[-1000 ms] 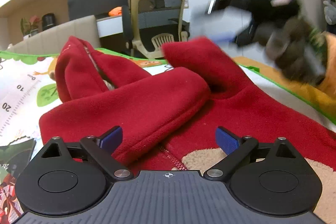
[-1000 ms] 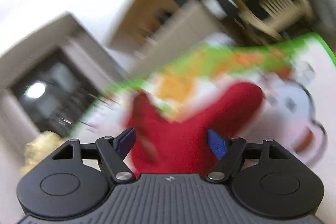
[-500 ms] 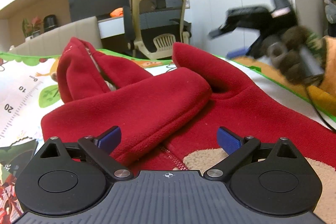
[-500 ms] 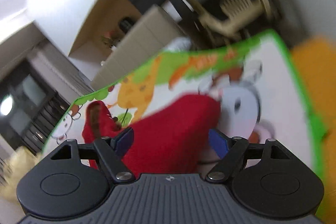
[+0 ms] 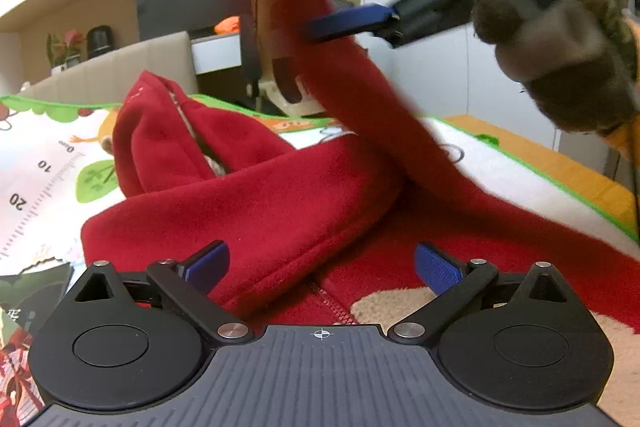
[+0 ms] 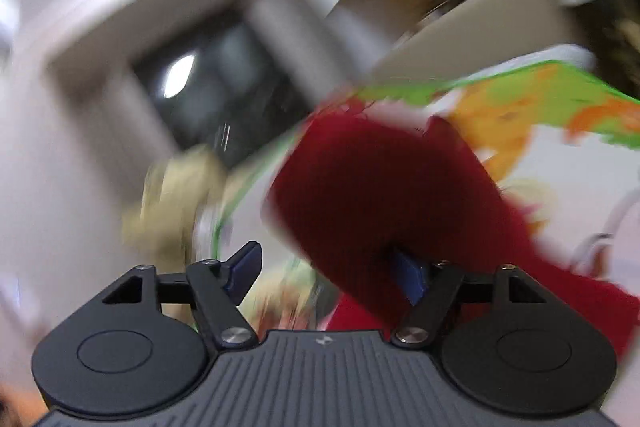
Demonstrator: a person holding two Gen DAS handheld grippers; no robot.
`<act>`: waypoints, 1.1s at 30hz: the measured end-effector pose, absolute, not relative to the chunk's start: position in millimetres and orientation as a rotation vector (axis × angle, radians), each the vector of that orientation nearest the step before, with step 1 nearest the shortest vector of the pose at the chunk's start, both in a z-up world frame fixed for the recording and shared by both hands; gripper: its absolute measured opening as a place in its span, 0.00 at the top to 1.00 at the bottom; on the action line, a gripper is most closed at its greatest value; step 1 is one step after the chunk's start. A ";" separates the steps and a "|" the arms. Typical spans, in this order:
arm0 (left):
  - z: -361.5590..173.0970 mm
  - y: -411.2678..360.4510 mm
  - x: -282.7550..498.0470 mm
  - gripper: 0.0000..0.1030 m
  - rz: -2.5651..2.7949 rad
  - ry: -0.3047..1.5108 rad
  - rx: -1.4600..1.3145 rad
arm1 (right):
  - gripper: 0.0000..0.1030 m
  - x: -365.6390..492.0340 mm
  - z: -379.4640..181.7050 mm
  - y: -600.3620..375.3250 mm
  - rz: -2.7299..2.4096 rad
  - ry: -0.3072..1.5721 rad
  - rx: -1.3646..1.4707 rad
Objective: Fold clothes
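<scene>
The left gripper (image 5: pixel 322 263) has wide jaws low over the red jacket (image 5: pixel 256 203) on the play mat (image 5: pixel 44 163), printed "10" and "20". The right gripper (image 6: pixel 326 273) lifts a sleeve (image 5: pixel 352 75); whether its jaws clamp it is unclear.

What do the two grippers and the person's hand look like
Both the left gripper and right gripper have black linkage arms with silver pivot screws, round black side discs, a ribbed grey body and blue finger pads. The hand wears a fuzzy brown glove.

Black grippers (image 5: pixel 322 267), blue pads (seemingly brown-gloved hand (image 5: pixel 560 39)).
</scene>
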State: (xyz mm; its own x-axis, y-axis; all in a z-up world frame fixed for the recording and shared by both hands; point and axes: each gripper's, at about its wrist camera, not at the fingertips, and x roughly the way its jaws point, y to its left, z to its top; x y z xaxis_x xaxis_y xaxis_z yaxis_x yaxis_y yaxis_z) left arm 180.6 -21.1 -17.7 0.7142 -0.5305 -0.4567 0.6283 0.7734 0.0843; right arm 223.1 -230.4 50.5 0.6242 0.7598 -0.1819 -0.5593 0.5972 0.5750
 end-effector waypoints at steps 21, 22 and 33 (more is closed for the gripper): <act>4.3 13.2 258.6 0.65 -0.354 0.538 0.003 | 0.14 155.1 -10.7 -203.3 0.535 0.642 0.293; 10.5 15.8 256.3 0.83 -0.357 0.508 0.021 | 0.14 154.0 -9.6 -201.9 0.536 0.639 0.284; -20.2 50.8 229.6 0.62 -0.294 0.575 0.233 | 0.12 171.3 5.7 -204.2 0.532 0.521 0.251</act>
